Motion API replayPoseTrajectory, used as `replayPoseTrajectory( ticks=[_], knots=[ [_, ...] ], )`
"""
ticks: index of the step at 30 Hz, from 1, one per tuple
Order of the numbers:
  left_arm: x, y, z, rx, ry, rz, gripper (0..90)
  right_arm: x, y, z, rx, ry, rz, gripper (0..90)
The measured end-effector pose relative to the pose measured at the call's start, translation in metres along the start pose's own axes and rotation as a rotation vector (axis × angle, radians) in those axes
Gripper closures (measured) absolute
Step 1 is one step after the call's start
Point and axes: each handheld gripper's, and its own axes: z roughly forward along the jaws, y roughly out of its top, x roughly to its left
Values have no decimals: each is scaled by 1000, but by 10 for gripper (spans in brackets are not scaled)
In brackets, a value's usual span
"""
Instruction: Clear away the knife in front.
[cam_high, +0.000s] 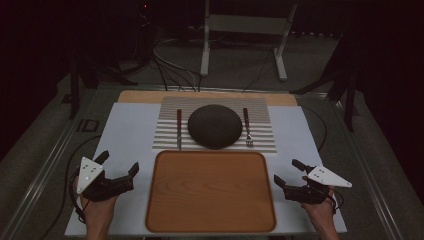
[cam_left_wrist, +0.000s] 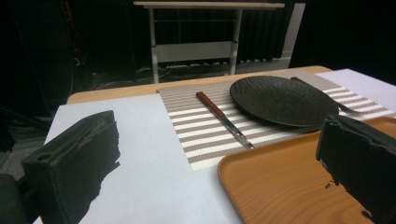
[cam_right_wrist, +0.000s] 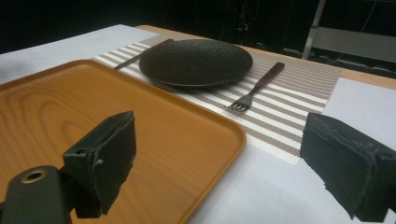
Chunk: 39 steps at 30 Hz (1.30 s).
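- Left gripper (cam_high: 118, 164): fingers (cam_left_wrist: 74, 158) stood wide apart, nothing between them, nothing held. Right gripper (cam_high: 286, 172): same, fingers (cam_right_wrist: 105, 161) spread wide, empty.
- Both hovered low over the white mat (cam_high: 127, 145), one each side of the wooden tray (cam_high: 210, 192). Tray sat between the two grippers; its left edge just beside the left gripper's inner finger, its right edge just beside the right gripper's inner finger. No contact w/ either.
- Ahead of the fingers, past the tray's far rim: striped placemat (cam_high: 167, 132) w/ dark plate (cam_high: 215, 126) in the middle. Knife (cam_high: 178, 127) lay ahead of the left gripper, left of plate; fork (cam_high: 247, 127) ahead of the right gripper, right of plate.
- Judgement: nothing begun yet; probably clearing plate + cutlery onto tray.
- Risks:
  - knife & fork lie flat and thin, so pads could skid off or push them across the mat instead of pinching.
  - plate rim low & shallow; a one-sided grip could tip it or drag the placemat.
  - reaching over the tray rim could clip and shift the tray.
  - dim light makes handle edges hard to judge.
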Motion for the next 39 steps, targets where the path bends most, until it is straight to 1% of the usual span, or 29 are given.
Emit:
replayPoseTrajectory(
  ticks=[5,12,14,15,16,18,22,25,29,33,39],
  knots=[
    [1,-1,-1,-6,15,-6,1,0,0,0,2,-1,0,109],
    [-2,-1,0,-3,7,1,1,1,0,1,6,0,-5,109],
    [-2,-1,1,4,4,4,1,1,0,1,12,-3,-2,109],
    [-2,-2,2,27,-9,6,1,1,-1,1,14,-3,3,109],
    [-2,-2,2,27,-9,6,2,1,-1,1,14,-3,3,109],
    [-2,-2,4,47,-23,0,1,1,0,0,8,-3,4,109],
    [-1,-1,4,41,-29,-2,1,1,0,0,10,-3,4,109],
    [4,3,6,29,-27,-11,1,1,0,-1,9,-6,4,109],
    [5,7,8,29,-14,-9,2,1,-1,-1,10,-12,2,109],
    [5,9,10,31,-19,-1,9,2,0,-1,7,-16,4,109],
    [5,14,13,32,-28,-6,9,1,0,-2,6,-17,4,109]
  ],
)
